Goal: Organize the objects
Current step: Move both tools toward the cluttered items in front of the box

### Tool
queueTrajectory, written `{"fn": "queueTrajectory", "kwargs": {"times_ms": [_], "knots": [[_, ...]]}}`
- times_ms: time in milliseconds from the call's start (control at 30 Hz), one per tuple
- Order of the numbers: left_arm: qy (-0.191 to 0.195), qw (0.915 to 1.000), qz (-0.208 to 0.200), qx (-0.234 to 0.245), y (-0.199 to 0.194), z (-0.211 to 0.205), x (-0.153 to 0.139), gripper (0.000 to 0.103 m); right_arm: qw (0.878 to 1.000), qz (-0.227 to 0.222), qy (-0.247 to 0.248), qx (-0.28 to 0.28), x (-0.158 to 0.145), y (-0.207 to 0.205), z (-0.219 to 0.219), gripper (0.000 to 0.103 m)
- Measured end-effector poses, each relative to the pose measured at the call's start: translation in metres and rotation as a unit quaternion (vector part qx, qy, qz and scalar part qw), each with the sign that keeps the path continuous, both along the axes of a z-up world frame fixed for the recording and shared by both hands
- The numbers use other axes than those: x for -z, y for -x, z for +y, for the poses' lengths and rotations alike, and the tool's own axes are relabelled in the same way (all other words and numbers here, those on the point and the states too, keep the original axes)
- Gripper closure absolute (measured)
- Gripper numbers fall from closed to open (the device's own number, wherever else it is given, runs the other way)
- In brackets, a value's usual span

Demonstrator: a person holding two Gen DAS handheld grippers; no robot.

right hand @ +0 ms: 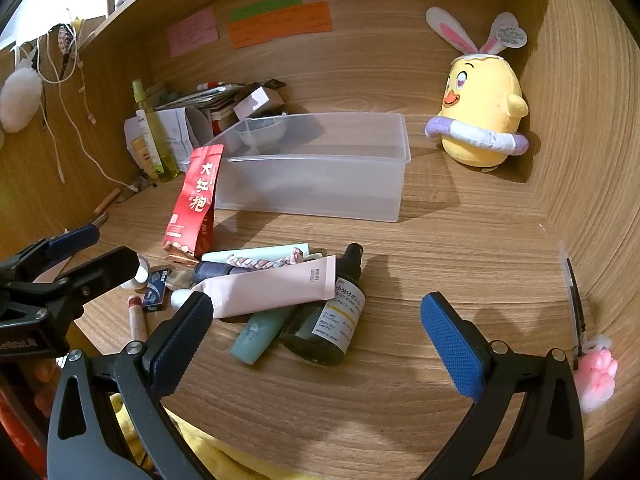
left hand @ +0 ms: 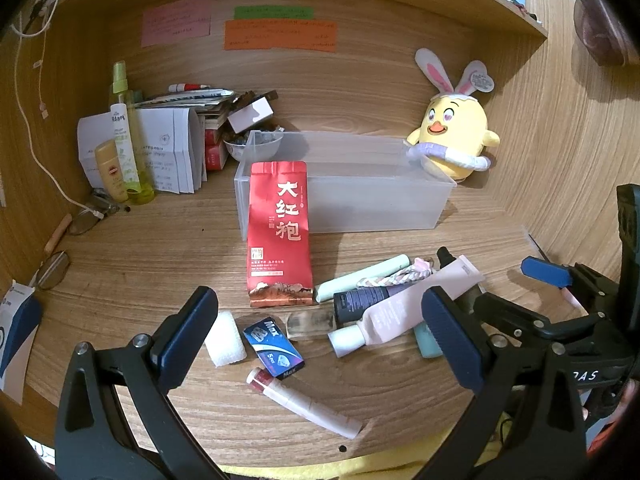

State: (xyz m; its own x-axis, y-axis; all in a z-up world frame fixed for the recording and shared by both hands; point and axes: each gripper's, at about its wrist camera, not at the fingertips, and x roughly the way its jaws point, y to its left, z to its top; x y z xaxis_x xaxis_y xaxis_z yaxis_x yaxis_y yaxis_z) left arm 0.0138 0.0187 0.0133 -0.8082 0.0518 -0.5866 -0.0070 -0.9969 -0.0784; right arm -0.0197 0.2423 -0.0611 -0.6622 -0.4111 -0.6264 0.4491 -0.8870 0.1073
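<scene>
A clear plastic bin (left hand: 372, 204) (right hand: 320, 192) stands mid-desk with nothing visible inside. A red tea bag (left hand: 279, 236) (right hand: 192, 204) stands upright against its front left corner. In front lies a pile: a pink tube (left hand: 404, 308) (right hand: 276, 286), a mint tube (left hand: 364, 276), a dark spray bottle (right hand: 332, 320), a teal tube (right hand: 260, 332), a braided cord (left hand: 396, 276). A blue Max box (left hand: 274, 347), white foam piece (left hand: 225, 338) and lip balm stick (left hand: 304, 402) lie nearer. My left gripper (left hand: 320, 324) hangs open over these. My right gripper (right hand: 316, 320) is open above the pile.
A yellow plush chick (left hand: 456, 136) (right hand: 486, 116) sits at the back right. Papers, bottles (left hand: 124, 140) and boxes crowd the back left corner, with glasses (left hand: 52, 268) and a cable beside them. A pink paw charm (right hand: 596, 376) hangs on the right wall. Sticky notes (left hand: 280, 34) are on the back panel.
</scene>
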Motion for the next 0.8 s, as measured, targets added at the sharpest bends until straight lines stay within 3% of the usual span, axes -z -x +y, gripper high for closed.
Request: {"fn": "queueTrajectory", "kwargs": {"times_ms": [367, 800], "knots": [[-0.013, 0.9998, -0.007, 0.010, -0.001, -0.006, 0.003, 0.000, 1.000, 0.001, -0.004, -0.005, -0.002, 0.000, -0.002, 0.000], [0.001, 0.9993, -0.036, -0.011, -0.006, -0.039, 0.020, 0.000, 1.000, 0.002, -0.023, 0.007, 0.008, 0.002, 0.018, 0.000]]}}
